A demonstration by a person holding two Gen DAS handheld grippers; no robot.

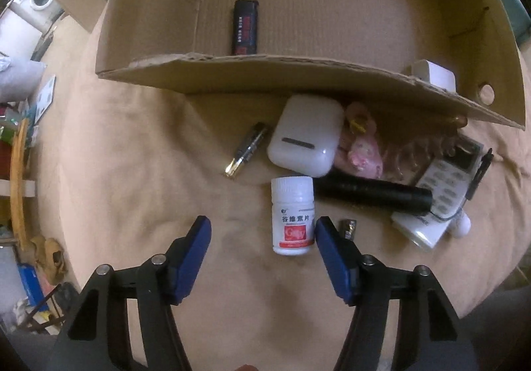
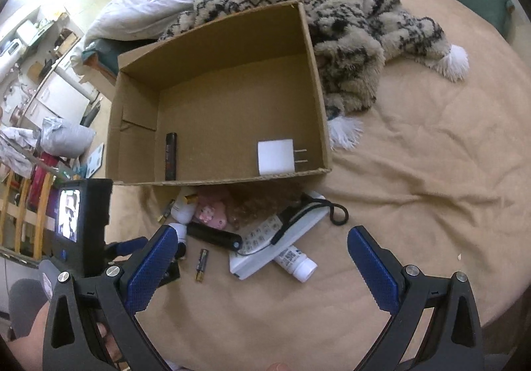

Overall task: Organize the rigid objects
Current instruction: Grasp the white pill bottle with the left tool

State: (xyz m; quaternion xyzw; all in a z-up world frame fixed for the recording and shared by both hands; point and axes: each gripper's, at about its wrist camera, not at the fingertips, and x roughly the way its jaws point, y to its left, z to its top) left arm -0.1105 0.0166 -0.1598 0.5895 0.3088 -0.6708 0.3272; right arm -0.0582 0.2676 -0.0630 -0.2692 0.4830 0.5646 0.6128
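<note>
Here, pill bottle (image 1: 293,215) between left gripper (image 1: 262,231) pads

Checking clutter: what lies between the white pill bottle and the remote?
In the left wrist view, a black cylinder lies between the white pill bottle and the remote, its far end resting over the remote.

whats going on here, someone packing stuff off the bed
A person with a handheld gripper in each hand is sorting small items from a bed into a cardboard box. The left gripper straddles a white pill bottle, jaws not yet gripping. The right gripper hangs open and empty. A black cylinder and a white charger are already boxed.
</note>
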